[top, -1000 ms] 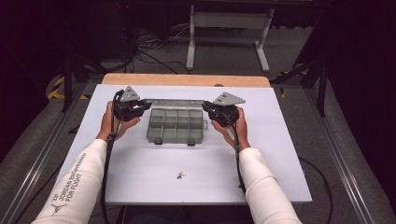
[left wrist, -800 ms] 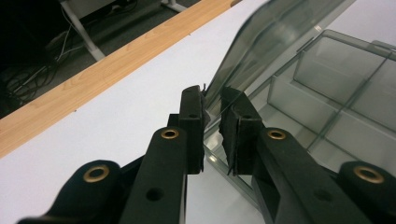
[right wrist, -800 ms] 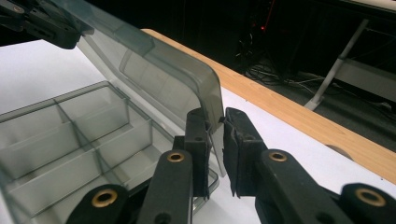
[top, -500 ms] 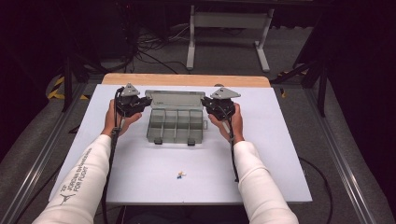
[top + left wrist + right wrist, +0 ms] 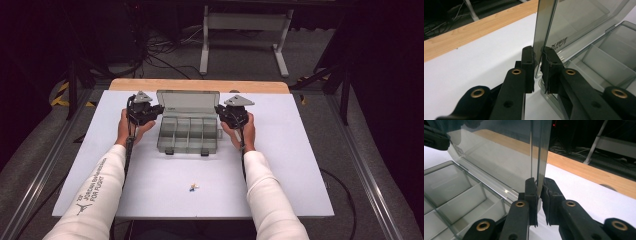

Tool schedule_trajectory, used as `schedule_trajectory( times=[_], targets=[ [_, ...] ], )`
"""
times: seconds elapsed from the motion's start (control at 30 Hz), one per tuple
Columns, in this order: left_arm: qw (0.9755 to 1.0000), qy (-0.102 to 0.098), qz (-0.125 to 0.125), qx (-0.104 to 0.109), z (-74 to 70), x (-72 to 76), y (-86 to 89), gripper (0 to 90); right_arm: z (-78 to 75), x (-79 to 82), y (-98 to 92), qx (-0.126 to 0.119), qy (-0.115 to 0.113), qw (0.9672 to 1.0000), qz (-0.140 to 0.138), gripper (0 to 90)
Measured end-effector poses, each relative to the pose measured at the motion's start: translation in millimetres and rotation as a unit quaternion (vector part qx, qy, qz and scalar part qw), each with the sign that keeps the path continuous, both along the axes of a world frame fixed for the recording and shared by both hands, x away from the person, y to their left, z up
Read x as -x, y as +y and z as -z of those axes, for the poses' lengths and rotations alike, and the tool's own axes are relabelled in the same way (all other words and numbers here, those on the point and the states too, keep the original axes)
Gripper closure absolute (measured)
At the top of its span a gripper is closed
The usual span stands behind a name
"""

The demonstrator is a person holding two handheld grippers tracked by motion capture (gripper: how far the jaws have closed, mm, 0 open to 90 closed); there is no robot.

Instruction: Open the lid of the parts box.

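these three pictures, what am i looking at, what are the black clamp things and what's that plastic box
A person sits at a white table and works with a tool in each hand: a hand-held gripper with two black jaws. The wide picture looks down from above; it shows the left hand-held gripper and the right hand-held gripper. The other two pictures come from small cameras riding on those tools, looking along their jaws. Between them sits a clear compartment organizer box with empty compartments. Its lid is raised, and each tool pinches one side edge of it. A tiny yellowish item, too small to identify, lies nearer the person.
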State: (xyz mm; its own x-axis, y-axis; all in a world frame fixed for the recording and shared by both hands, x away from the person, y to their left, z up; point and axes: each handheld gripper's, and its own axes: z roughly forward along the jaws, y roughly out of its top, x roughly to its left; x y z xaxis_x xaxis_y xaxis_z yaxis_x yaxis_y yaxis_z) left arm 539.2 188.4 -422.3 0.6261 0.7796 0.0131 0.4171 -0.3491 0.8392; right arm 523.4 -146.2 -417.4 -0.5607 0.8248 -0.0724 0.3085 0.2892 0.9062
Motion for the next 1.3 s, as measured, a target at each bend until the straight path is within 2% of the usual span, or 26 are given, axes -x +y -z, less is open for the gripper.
schedule_trajectory(
  times=[0.13,0.27,0.3,0.43,0.57,0.97,1.3],
  targets=[
    [0.9999,0.007,-0.011,0.006,4.9,-2.4,-1.6,80.8,8.5,-3.3,2.5,0.002,0.007,0.9999,0.013,82.6],
    [0.9998,0.012,-0.014,0.007,8.3,-4.2,-1.9,81.2,13.8,-5.1,3.2,-0.006,0.013,0.9997,0.020,82.9],
    [0.9996,0.019,-0.017,0.010,10.8,-4.7,-2.4,81.4,14.7,-5.5,3.4,-0.007,0.014,0.9997,0.020,82.9],
    [0.9993,0.025,-0.028,0.002,16.0,-4.9,-4.0,82.6,16.9,-7.0,3.3,-0.012,0.018,0.9995,0.023,83.0],
    [0.9988,0.032,-0.032,0.020,19.5,-4.6,-3.4,82.8,19.6,-7.5,3.5,-0.014,0.023,0.9993,0.027,83.6],
    [0.9987,0.032,-0.035,0.019,20.3,-4.1,-3.6,83.1,26.7,-8.6,6.5,-0.010,0.033,0.9987,0.039,83.2],
    [0.9990,0.022,-0.040,0.003,21.2,-5.2,-6.4,81.6,29.3,-9.0,8.6,-0.003,0.033,0.9985,0.044,82.7]
  ],
)
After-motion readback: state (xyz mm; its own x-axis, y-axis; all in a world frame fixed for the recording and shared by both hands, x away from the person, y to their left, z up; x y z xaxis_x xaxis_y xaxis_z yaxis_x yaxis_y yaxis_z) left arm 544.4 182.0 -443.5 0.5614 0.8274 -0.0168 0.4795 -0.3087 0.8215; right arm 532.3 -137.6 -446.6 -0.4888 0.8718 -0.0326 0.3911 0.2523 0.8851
